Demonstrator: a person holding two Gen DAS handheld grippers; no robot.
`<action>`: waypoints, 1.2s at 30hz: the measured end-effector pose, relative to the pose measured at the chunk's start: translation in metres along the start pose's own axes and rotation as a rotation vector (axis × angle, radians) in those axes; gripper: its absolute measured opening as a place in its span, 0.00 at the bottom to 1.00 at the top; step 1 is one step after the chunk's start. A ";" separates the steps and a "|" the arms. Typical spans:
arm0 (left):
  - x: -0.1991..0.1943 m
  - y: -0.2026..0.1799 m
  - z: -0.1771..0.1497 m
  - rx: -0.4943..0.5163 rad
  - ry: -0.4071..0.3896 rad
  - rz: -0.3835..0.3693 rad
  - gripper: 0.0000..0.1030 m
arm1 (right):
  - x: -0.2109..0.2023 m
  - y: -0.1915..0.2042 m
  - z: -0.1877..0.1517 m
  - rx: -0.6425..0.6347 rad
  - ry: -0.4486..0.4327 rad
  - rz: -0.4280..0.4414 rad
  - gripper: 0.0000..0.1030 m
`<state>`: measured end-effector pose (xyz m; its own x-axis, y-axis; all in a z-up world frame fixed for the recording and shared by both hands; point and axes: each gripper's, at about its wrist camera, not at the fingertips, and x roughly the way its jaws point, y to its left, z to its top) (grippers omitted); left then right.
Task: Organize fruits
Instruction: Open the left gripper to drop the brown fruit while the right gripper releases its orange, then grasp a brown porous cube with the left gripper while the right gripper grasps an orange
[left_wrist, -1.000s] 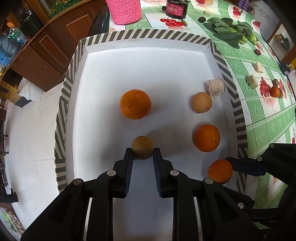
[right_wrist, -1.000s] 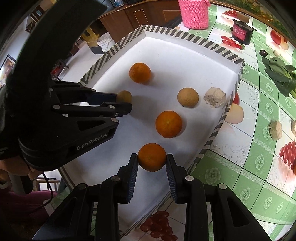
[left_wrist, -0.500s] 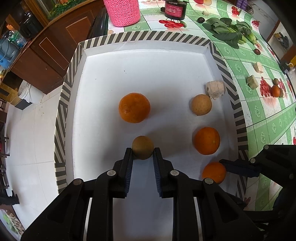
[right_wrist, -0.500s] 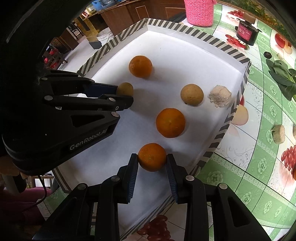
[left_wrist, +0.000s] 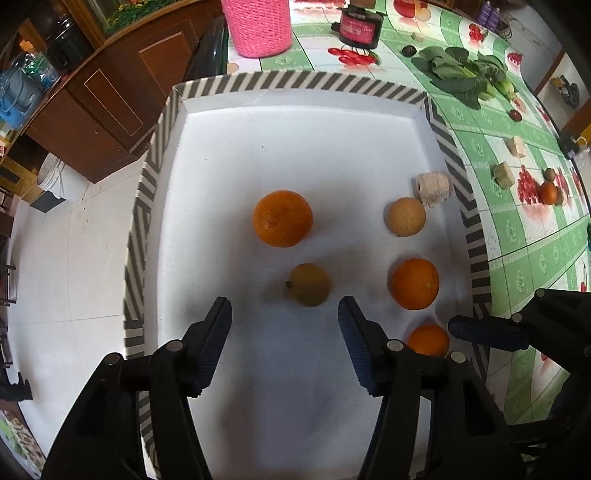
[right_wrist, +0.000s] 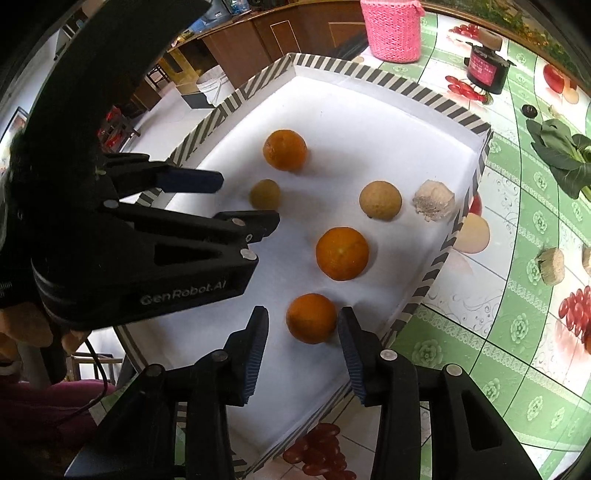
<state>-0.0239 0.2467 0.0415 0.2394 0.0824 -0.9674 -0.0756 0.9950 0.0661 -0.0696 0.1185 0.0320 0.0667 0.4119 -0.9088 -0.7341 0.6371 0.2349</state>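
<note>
Having spread their jaws a moment ago, the left gripper (left_wrist: 284, 317) and right gripper (right_wrist: 303, 328) leave the yellowish fruit (left_wrist: 309, 284) and small orange (right_wrist: 311, 318) resting in the near part of the striped tray (left_wrist: 295, 83), so both placements seem finished.

Five round fruits rest on the white floor of the striped-rimmed tray (left_wrist: 149, 206). The largest orange (left_wrist: 282, 218) sits near the tray's middle. A yellow-green fruit (left_wrist: 309, 284) lies just before it. A tan fruit (left_wrist: 405, 216), a second orange (left_wrist: 415, 283) and the smallest orange (right_wrist: 311, 318) line the tray's right rim.
</note>
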 end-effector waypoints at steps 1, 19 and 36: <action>-0.002 0.001 0.001 0.000 -0.004 0.005 0.57 | -0.001 0.000 0.000 -0.002 -0.001 -0.001 0.39; -0.017 0.005 0.005 -0.028 -0.019 0.008 0.71 | -0.033 -0.001 0.003 -0.014 -0.056 -0.012 0.45; -0.040 -0.076 0.034 0.059 -0.078 -0.109 0.73 | -0.086 -0.135 -0.070 0.308 -0.133 -0.136 0.50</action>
<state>0.0052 0.1694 0.0839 0.3176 -0.0246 -0.9479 0.0118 0.9997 -0.0220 -0.0236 -0.0483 0.0548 0.2515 0.3784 -0.8908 -0.4760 0.8498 0.2265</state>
